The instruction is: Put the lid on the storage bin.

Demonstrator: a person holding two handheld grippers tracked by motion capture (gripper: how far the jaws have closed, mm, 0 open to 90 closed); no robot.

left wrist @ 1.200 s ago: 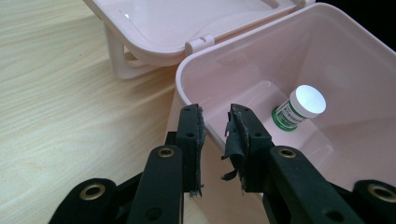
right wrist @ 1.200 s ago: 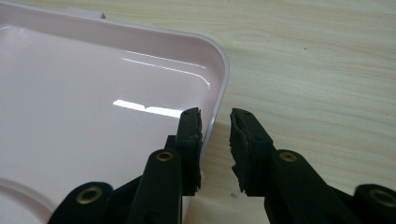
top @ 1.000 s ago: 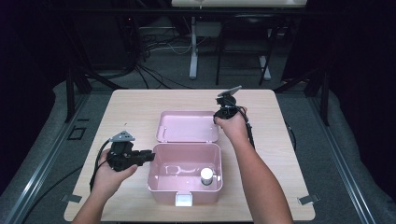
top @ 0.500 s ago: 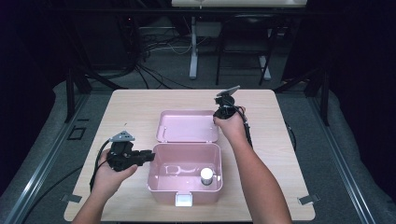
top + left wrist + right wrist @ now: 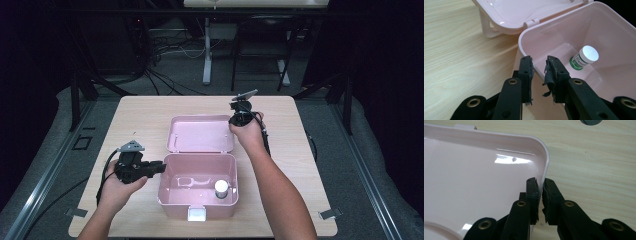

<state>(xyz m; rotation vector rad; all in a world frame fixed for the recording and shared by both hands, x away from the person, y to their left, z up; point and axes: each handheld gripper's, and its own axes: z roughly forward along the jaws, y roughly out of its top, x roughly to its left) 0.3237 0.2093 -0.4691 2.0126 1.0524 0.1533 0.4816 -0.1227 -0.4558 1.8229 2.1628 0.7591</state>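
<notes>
The pink box (image 5: 197, 192) sat near the front middle of the wooden table (image 5: 300, 150), lid (image 5: 201, 133) flipped all the way back and lying flat behind it, inside facing up. Only one thing stood inside: a small white-capped bottle (image 5: 221, 188) with a green label, upright near the box's right wall in the high view. The left gripper (image 5: 159, 168) was at the box's left wall, and in the left gripper view its jaws straddled the rim there, one pad outside and one inside; there was a visible gap between the pads and the wall on at least one side, so I couldn't call it a firm pinch, more like loosely set over the edge. The right gripper (image 5: 238, 121) was at the lid's right edge near the far corner, and its jaws had just been closing with the lid's rim between them; in the right gripper view the pads sat nearly together, pressing that thin rim. Room-wise, bare table lay open to the left of the box, to the right of the lid and behind it, while the box's front latch (image 5: 197, 215) was close to the table's front edge.
</notes>
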